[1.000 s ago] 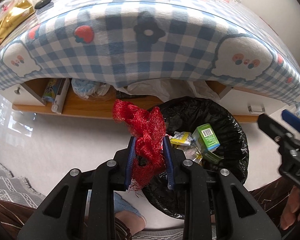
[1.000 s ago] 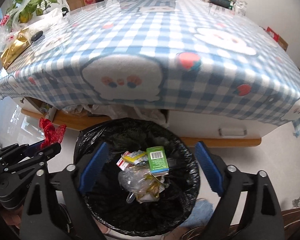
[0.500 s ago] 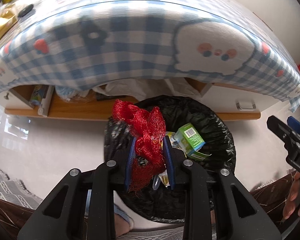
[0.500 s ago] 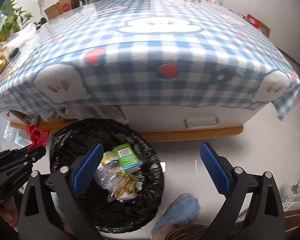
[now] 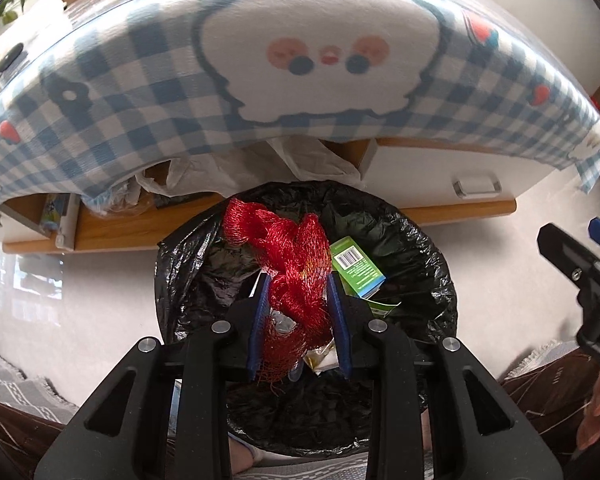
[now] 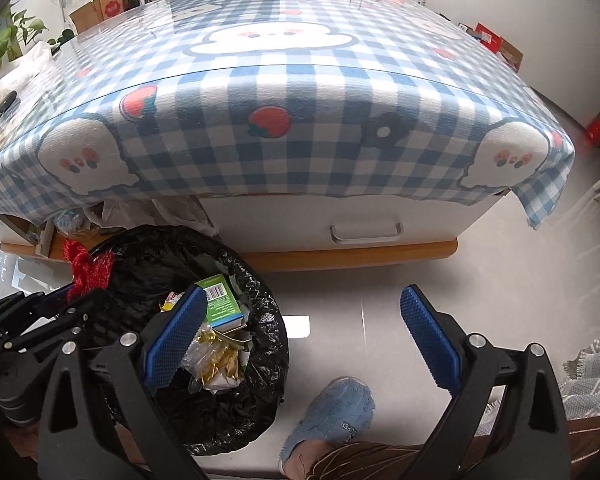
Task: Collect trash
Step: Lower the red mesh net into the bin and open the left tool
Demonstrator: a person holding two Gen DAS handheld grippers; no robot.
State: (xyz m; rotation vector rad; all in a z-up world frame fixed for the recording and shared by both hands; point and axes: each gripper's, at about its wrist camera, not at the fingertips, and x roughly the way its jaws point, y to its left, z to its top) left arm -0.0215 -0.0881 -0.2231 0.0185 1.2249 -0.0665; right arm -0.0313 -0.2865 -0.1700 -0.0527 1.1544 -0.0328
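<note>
My left gripper (image 5: 297, 284) is shut on a red mesh net bag (image 5: 296, 264) and holds it above the middle of a bin lined with a black bag (image 5: 432, 276). Inside the bin lie a green carton (image 5: 356, 266) and crumpled wrappers. In the right wrist view the red net (image 6: 88, 266) hangs over the bin's (image 6: 260, 400) far left side, with the green carton (image 6: 220, 306) and gold wrappers (image 6: 216, 354) inside. My right gripper (image 6: 302, 312) is open and empty, to the right of the bin above the floor.
A low table with a blue checked cloth (image 6: 300, 92) stands just behind the bin, with a drawer handle (image 6: 366, 234) and a shelf of clutter (image 5: 100, 204) under it. A foot in a blue slipper (image 6: 332, 412) is on the floor beside the bin.
My left gripper has carried the red net rightwards from the bin's left rim to above its middle. My right gripper has swung right, off the bin, staying open.
</note>
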